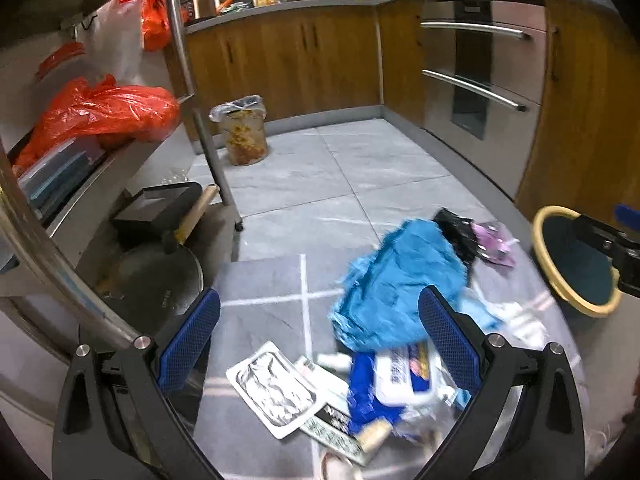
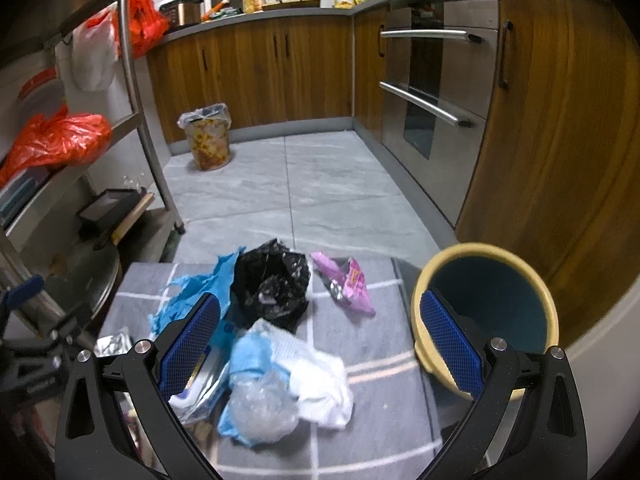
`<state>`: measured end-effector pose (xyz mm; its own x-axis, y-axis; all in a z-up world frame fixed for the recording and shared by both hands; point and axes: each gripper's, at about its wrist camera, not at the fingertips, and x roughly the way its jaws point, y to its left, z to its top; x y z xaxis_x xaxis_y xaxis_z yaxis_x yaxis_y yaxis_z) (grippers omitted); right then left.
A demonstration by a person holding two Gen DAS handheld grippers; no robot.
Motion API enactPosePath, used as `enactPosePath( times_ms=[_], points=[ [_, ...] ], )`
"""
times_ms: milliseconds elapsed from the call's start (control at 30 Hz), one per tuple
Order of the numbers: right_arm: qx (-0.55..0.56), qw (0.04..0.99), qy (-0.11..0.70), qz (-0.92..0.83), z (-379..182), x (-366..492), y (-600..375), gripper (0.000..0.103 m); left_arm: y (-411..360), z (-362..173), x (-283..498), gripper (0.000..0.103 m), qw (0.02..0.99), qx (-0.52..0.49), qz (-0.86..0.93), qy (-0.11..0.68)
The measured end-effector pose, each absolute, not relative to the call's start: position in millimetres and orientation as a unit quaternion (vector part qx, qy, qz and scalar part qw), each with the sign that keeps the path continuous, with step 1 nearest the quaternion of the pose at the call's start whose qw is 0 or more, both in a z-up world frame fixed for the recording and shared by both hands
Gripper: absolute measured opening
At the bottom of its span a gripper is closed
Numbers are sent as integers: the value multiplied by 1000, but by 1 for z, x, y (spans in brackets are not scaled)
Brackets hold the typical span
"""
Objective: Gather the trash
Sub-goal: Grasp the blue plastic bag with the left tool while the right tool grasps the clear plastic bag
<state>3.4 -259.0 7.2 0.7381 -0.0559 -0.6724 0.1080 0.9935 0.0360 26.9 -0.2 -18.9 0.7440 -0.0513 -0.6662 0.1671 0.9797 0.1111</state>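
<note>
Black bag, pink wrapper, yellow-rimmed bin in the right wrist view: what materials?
Black bag: thin plastic film by the look, glossy, with sharp crinkles catching highlights.
Pink wrapper: probably metallised plastic film; printed pink outside, silvery where it gapes open.
Yellow-rimmed bin: likely rigid moulded plastic; smooth, matte cream rim, dark teal inside, though the look alone cannot settle it.

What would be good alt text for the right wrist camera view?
The open right gripper hovers over trash piled on a grey checked mat: a black bag, blue paper, a pink wrapper. A yellow-rimmed bin stands to the right, on a tiled kitchen floor.
</note>
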Motion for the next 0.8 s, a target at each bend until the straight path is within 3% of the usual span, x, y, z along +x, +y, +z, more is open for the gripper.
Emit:
enactPosePath(
  times_ms=[133, 267, 500, 567, 633, 800],
  points=[
    [59, 926, 372, -30, -4, 15, -268, 100, 4, -34, 48, 95, 926, 76, -52, 365],
    [66, 916, 396, -12, -20, 19, -268, 99, 5, -50, 65, 86, 920, 73, -63, 379],
    [92, 887, 451, 31, -49, 8, -252, 94, 8, -51, 65, 84, 919, 68, -88, 379],
    [86, 878, 468, 52, -58, 6, -240, 89, 4, -51, 65, 78, 918, 72, -99, 378],
    [81, 869, 485, 63, -66, 3, -230, 77, -1, -52, 66, 76, 916, 77, -104, 379],
    [74, 856, 505, 88, -81, -4, -224, 64, -19, -61, 67, 75, 906, 76, -147, 390]
  ],
)
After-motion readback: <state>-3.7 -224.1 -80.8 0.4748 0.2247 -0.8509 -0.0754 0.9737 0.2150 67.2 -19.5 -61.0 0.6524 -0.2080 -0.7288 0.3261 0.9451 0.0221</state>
